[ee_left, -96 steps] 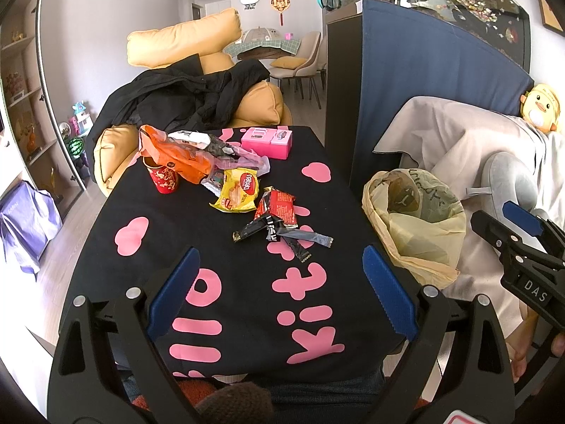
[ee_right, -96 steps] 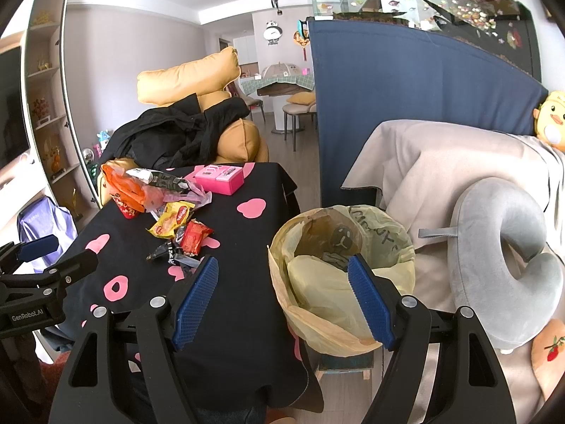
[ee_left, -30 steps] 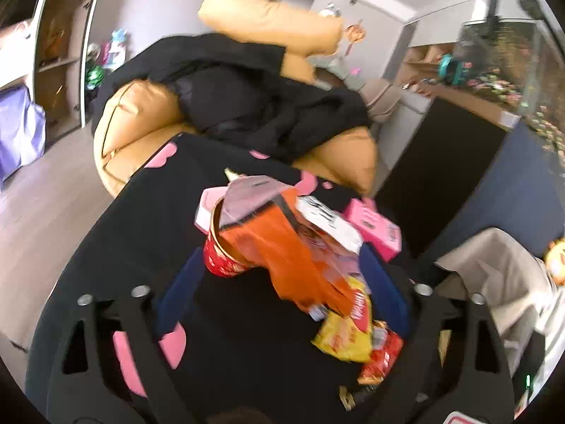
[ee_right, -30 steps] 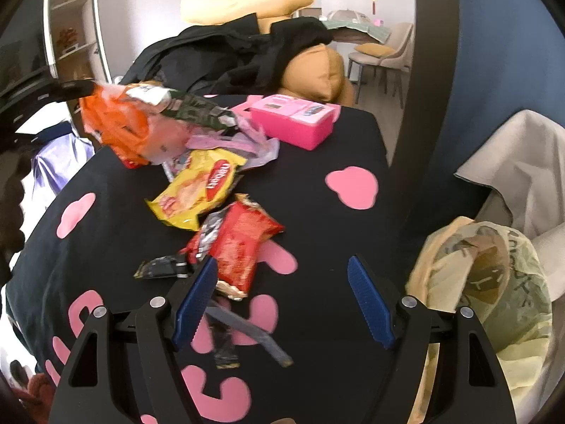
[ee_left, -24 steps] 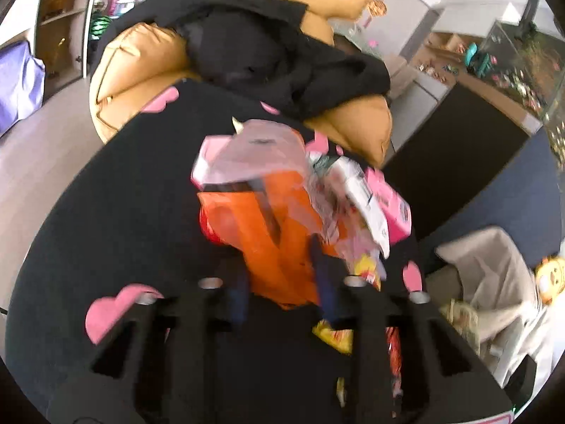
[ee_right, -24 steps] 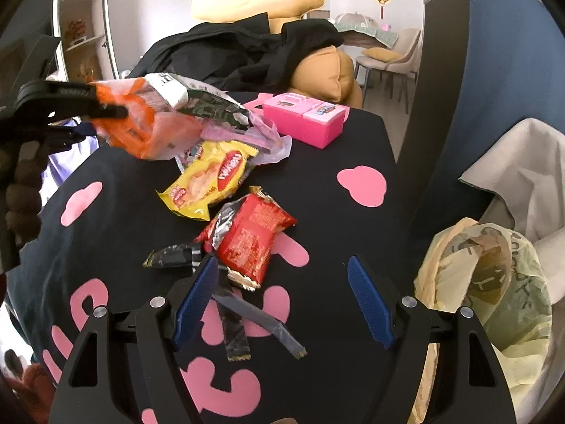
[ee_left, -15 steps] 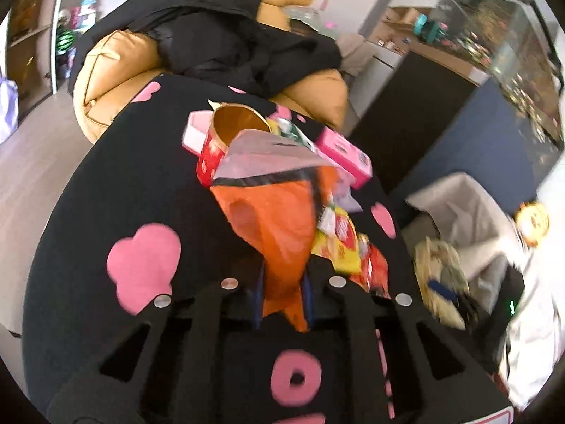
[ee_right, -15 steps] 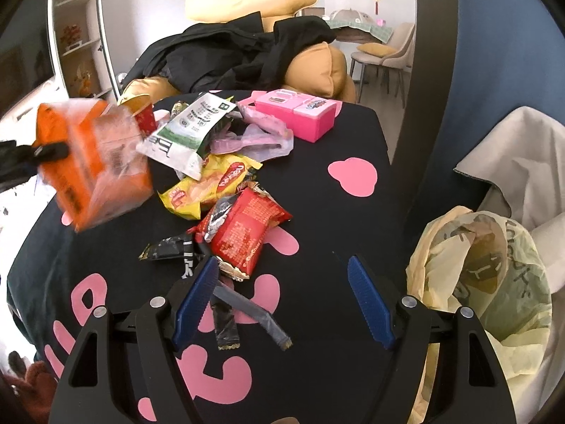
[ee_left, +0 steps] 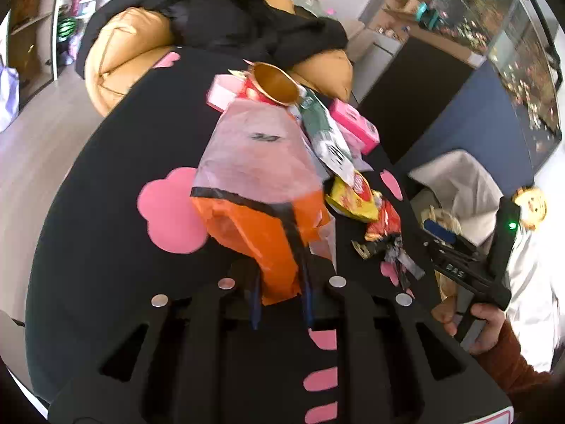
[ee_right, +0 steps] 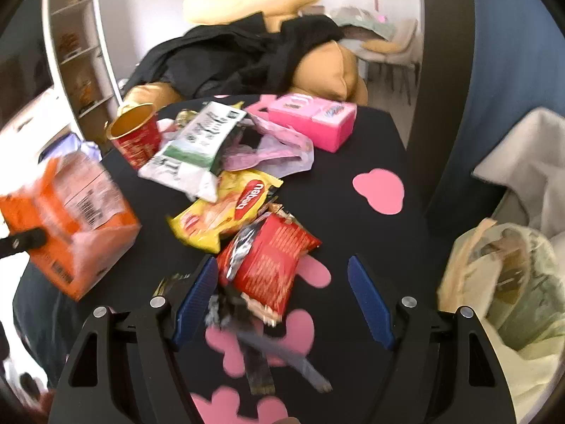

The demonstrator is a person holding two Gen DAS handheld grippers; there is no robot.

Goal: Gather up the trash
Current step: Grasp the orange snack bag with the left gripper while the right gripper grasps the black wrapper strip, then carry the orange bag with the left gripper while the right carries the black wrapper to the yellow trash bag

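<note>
Above the black tabletop (ee_left: 88,212) with pink shapes, a crumpled orange-and-clear plastic bag (ee_left: 261,194) is pinched by the left hand-held gripper (ee_left: 280,300), whose jaws are easing apart. The right hand-held gripper (ee_right: 282,300) is held open, empty, over a red foil snack wrapper (ee_right: 268,265).

I saw the crumpled orange-and-clear plastic bag (ee_left: 261,208) hanging above the black tablecloth with pink shapes (ee_right: 370,148). On that cloth lay a yellow snack packet (ee_right: 226,208), a red foil wrapper (ee_right: 272,261) touching it, and a white-green pouch (ee_right: 197,145) leaning on a red paper cup (ee_right: 136,137).
</note>
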